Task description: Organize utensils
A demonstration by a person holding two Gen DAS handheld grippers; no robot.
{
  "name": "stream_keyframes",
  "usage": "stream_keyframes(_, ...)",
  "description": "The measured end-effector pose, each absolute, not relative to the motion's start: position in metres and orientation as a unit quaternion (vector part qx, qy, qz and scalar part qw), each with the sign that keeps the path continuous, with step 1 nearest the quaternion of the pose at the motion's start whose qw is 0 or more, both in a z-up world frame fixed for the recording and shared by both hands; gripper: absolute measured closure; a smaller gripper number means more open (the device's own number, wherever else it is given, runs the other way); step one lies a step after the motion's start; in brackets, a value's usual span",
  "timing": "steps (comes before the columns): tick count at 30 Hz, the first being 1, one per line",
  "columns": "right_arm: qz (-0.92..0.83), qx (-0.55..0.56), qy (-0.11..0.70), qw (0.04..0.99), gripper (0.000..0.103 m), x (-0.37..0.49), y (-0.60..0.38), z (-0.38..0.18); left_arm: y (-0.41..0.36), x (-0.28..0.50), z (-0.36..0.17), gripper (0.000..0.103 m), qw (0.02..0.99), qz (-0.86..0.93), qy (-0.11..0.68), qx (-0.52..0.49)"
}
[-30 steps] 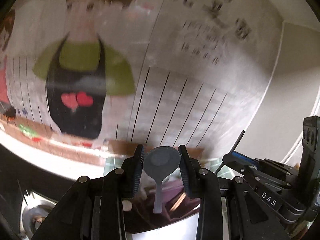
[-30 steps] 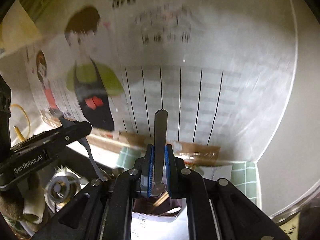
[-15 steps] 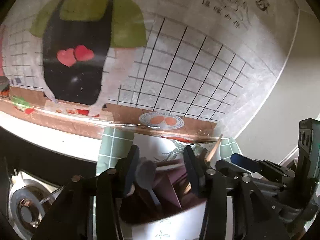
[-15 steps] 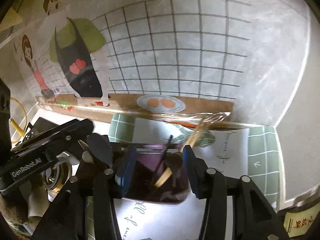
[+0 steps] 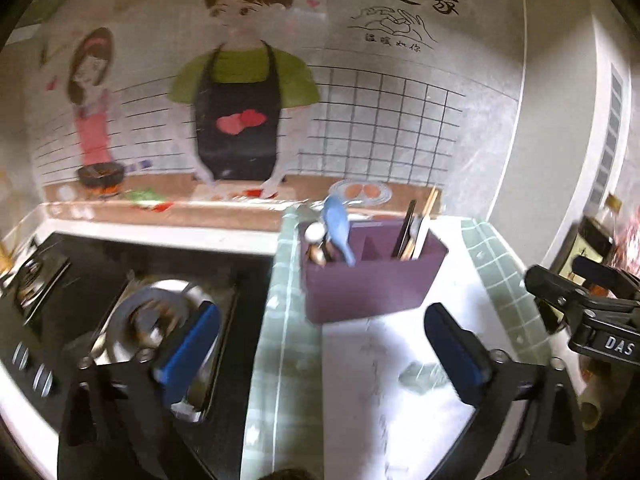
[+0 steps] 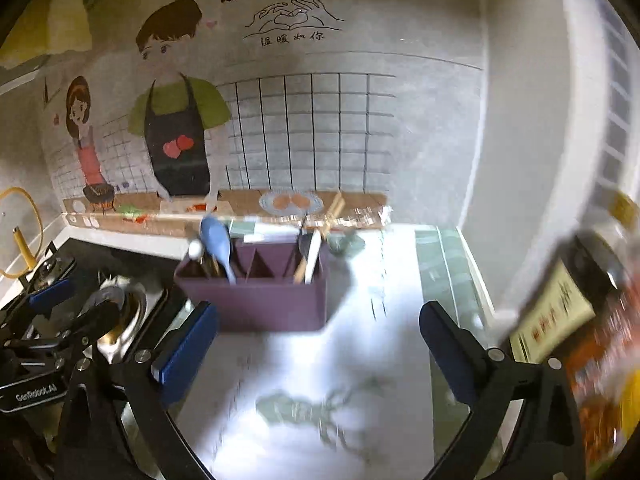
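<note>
A purple utensil holder (image 5: 370, 280) stands on the white counter near the back wall; it also shows in the right wrist view (image 6: 260, 296). A blue spoon (image 5: 338, 228) leans in its left compartment, and shows in the right wrist view (image 6: 218, 246). Chopsticks and a dark utensil (image 5: 414, 228) stand in its right compartment. My left gripper (image 5: 320, 356) is open and empty, well in front of the holder. My right gripper (image 6: 316, 352) is open and empty, also in front of it.
A black gas stove (image 5: 60, 292) with a metal burner ring (image 5: 156, 312) lies left of the holder. Packages and a bottle (image 6: 580, 312) stand at the right. A wall with a cartoon poster (image 5: 240, 100) rises behind the counter.
Both grippers opened and let go of their utensils into the holder, then pulled back and away. The blue spoon now stands in the left compartment.
</note>
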State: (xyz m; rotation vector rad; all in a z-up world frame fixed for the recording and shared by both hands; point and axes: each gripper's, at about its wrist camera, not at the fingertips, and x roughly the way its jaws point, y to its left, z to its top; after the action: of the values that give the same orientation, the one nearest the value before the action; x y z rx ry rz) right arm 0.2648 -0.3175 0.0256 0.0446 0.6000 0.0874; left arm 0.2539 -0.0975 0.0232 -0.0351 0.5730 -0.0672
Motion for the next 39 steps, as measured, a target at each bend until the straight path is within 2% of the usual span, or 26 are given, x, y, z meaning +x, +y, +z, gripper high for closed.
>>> stream_keyframes(4, 0.023, 0.024, 0.301, 0.953, 0.003, 0.228, -0.321, 0.009, -0.107, 0.214, 0.012, 0.000, 0.961, 0.001, 0.277, 0.014)
stream_keyframes(15, -0.005, 0.000, 0.275, 0.961, 0.003, 0.153, -0.320, -0.013, -0.118, 0.164, -0.001, 0.000, 0.958, -0.008, 0.288, 0.001)
stream_keyframes(39, 0.008, 0.014, 0.287, 0.958, 0.003, 0.147, -0.323, -0.017, -0.126, 0.150, 0.005, 0.000, 0.961, -0.003, 0.277, 0.017)
